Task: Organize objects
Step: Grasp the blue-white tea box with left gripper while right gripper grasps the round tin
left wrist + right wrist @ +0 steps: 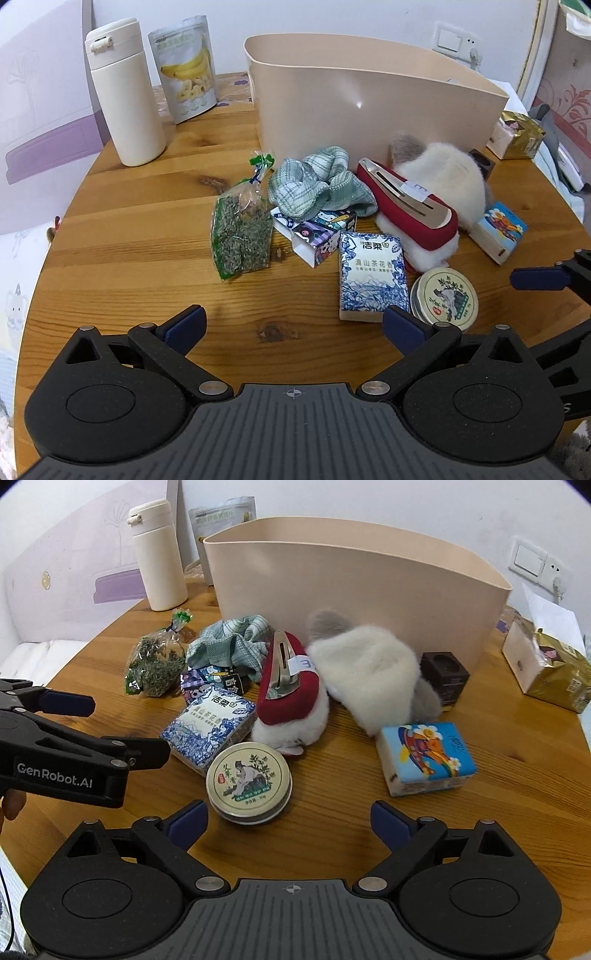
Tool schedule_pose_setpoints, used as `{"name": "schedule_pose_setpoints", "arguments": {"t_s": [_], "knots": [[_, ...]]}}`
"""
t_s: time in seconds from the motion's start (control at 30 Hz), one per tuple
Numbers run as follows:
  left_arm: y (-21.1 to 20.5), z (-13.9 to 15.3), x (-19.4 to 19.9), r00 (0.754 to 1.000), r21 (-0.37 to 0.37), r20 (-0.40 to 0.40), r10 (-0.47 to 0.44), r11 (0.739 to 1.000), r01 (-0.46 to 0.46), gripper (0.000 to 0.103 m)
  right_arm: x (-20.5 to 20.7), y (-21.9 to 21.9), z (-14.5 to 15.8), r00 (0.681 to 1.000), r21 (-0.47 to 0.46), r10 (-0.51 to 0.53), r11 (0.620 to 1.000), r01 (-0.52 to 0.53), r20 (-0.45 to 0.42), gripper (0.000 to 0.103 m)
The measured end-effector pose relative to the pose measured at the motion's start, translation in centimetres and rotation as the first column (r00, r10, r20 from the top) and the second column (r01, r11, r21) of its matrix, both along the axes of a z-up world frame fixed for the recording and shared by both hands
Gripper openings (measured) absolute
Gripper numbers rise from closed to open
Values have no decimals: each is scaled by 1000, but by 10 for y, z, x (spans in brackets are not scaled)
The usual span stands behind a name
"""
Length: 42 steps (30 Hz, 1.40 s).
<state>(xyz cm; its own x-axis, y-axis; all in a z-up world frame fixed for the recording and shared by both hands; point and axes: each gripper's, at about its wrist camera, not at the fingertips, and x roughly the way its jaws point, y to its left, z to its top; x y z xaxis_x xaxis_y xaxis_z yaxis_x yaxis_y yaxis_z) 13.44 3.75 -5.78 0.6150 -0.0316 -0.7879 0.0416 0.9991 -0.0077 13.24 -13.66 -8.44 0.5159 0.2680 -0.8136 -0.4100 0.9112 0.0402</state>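
Two grippers hover low over a round wooden table (129,236), both spread wide and holding nothing: the left gripper (293,325) faces a blue-and-white tissue pack (371,275), the right gripper (290,818) a round tin (248,782) just ahead of its left fingertip. Behind them, in front of a beige bin (369,590), lie a bag of dried herbs (240,236), a green checked cloth (317,181), a red hair clip (286,679) on white fluff, a white furry hat (373,668) and a colourful tissue pack (426,758). A cream flask (123,96) stands upright at the far left.
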Motion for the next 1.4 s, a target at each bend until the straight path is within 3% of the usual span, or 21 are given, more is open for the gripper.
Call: {"name": "schedule_pose_setpoints", "arguments": {"t_s": [0.3, 0.57, 0.73, 0.93, 1.07, 1.2, 1.4], "knots": [[-2, -3, 8, 1000, -17, -11, -15, 1000, 15, 103, 11, 0, -8, 999, 7, -38, 999, 38, -11, 95], [-9, -5, 17, 998, -82, -36, -44, 996, 41, 103, 15, -15, -10, 997, 22, -72, 997, 72, -11, 93], [-16, -11, 26, 997, -99, -51, -58, 994, 52, 103, 13, -20, -10, 996, 11, -84, 996, 84, 20, 81], [-23, -17, 33, 996, -104, -54, -68, 993, 62, 102, 14, -20, -12, 995, -24, -83, 996, 84, 50, 76], [-26, -18, 33, 997, -61, -39, -59, 996, 57, 92, 14, -21, -11, 996, -16, -75, 997, 76, 54, 67], [-29, -18, 34, 998, -37, -33, -62, 997, 61, 89, 15, -24, -10, 995, -7, -80, 997, 80, 62, 55], [-36, -16, 30, 997, 4, -6, -79, 997, 79, 61, 15, -26, -11, 995, -2, -76, 997, 77, 66, 51]]}}
